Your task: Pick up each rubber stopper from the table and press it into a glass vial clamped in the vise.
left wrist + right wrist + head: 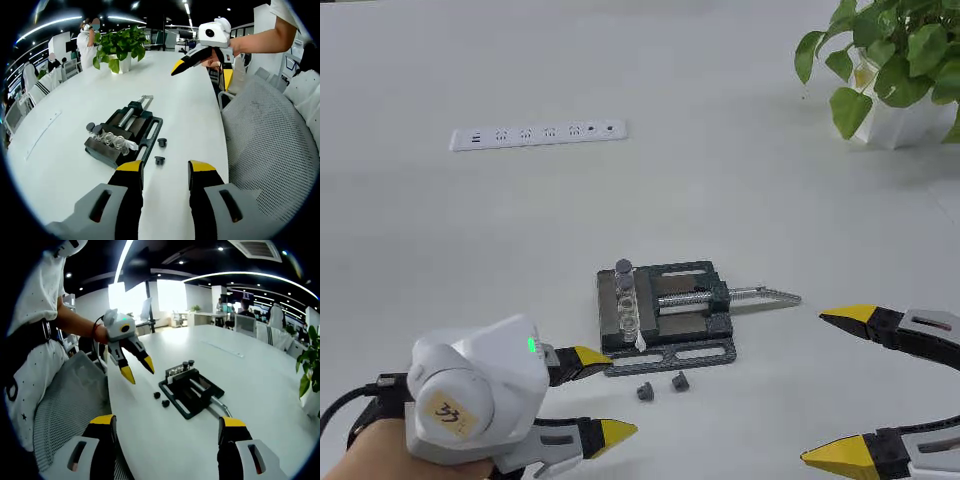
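Stoppers: two small dark ones, one [644,391] just left of the other [680,381], lie loose on the white table [470,260], close together at 6 o'clock from the vise [685,312]. Neither touches its base. The vise clamps a row of clear vials [629,305] along its left side, and the far end of the row is capped dark. The left gripper [620,394] sits at 9 o'clock from the stoppers, near them, its jaws partly spread and holding nothing. The right gripper [814,387] is at 3 o'clock, well apart, its jaws spread wide and also empty. A power strip [538,133] lies at 11 o'clock from the vise and a potted plant [895,60] at 1 o'clock.
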`<state>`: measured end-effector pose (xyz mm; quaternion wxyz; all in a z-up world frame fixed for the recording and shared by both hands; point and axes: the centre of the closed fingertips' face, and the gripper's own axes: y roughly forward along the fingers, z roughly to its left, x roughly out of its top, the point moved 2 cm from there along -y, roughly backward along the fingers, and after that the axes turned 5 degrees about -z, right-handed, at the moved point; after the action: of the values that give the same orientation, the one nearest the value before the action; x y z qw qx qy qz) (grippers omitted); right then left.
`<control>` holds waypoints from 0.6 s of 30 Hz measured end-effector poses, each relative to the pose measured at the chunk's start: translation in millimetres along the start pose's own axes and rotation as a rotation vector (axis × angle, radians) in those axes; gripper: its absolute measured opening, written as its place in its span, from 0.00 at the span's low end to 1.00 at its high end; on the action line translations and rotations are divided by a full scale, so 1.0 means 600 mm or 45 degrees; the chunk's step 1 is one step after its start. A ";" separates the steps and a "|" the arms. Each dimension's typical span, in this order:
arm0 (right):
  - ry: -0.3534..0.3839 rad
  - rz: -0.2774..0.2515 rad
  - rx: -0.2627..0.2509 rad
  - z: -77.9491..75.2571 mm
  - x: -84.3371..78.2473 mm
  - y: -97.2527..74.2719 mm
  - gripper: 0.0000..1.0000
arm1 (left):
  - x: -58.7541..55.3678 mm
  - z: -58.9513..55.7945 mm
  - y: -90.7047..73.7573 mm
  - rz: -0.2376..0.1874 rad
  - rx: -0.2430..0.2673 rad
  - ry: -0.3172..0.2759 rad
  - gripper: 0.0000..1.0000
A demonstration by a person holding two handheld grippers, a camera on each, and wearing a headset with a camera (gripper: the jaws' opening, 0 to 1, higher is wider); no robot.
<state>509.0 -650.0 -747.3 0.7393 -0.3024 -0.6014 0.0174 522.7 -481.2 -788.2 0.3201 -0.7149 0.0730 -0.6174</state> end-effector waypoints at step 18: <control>0.037 -0.014 -0.033 -0.003 -0.013 -0.014 0.80 | -0.039 0.016 0.057 0.170 -0.019 0.074 0.14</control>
<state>505.7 -660.5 -750.3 0.7441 -0.3089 -0.5924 0.0013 536.2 -493.0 -826.6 0.3529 -0.6926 0.1344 -0.6145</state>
